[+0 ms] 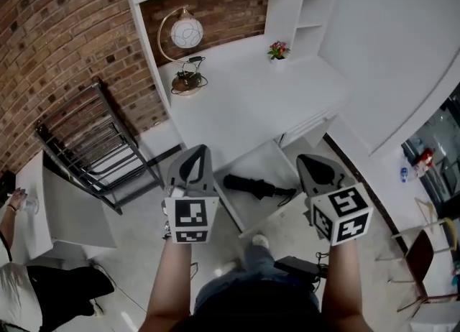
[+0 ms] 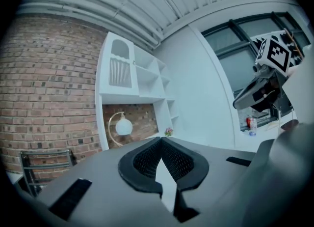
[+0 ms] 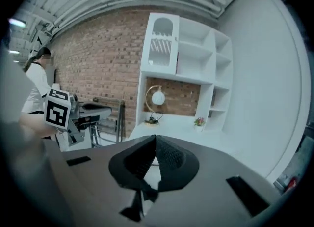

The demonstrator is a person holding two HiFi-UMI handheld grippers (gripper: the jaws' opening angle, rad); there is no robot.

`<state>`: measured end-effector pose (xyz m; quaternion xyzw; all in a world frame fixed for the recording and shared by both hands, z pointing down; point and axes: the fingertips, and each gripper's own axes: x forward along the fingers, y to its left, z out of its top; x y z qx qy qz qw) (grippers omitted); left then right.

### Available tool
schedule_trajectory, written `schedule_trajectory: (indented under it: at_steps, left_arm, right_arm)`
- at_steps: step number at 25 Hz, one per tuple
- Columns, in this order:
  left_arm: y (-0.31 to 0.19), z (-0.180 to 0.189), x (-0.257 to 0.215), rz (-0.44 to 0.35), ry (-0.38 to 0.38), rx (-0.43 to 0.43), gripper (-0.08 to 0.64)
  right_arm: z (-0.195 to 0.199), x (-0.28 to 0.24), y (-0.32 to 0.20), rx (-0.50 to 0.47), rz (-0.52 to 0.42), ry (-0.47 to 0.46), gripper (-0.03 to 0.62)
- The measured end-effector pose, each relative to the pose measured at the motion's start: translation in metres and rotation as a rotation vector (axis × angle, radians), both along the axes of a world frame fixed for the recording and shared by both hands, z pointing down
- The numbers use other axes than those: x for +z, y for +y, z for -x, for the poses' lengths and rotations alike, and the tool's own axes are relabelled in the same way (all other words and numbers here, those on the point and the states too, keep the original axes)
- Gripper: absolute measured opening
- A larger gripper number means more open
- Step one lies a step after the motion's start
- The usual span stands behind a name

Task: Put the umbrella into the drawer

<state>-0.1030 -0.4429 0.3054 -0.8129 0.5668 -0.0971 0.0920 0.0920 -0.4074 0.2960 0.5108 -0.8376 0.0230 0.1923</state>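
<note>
A black folded umbrella (image 1: 251,185) lies inside the open white drawer (image 1: 263,161) under the desk (image 1: 251,100). Both grippers are held up close to the head camera, above the drawer. My left gripper (image 1: 199,151) is to the left of the umbrella and my right gripper (image 1: 306,159) to its right; neither touches it. In the left gripper view the left gripper (image 2: 159,140) has its jaws closed tip to tip with nothing between them. The right gripper view shows my right gripper (image 3: 155,138) shut and empty as well, pointing towards the desk.
On the desk stand a round lamp (image 1: 185,36) and a small flower pot (image 1: 278,51), with white shelves (image 3: 196,64) above. A black metal rack (image 1: 93,147) leans by the brick wall on the left. A person (image 1: 18,280) sits at lower left. A chair (image 1: 424,251) stands at right.
</note>
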Motion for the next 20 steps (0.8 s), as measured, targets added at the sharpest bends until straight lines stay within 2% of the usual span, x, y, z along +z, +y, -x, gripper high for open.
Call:
schedule_trajectory:
  at_steps: [4,7,12,20]
  left_arm:
    - [0.005,0.002,-0.031,-0.066,0.024,-0.016,0.002]
    - [0.008,-0.002,-0.055,-0.113,0.030,-0.012,0.002]
    - [0.018,-0.013,-0.077,-0.161,0.029,0.005,0.002]
    - [0.036,-0.020,-0.066,-0.132,0.003,0.034,0.002]
  right_arm:
    - [-0.011,-0.048,0.010,0.047,-0.157,-0.006,0.000]
    - [-0.018,-0.064,0.015,0.065,-0.208,0.015,0.000]
    - [-0.027,-0.059,0.026,0.102,-0.173,0.033,0.000]
    - [-0.027,-0.040,0.045,0.121,-0.105,0.038,0.000]
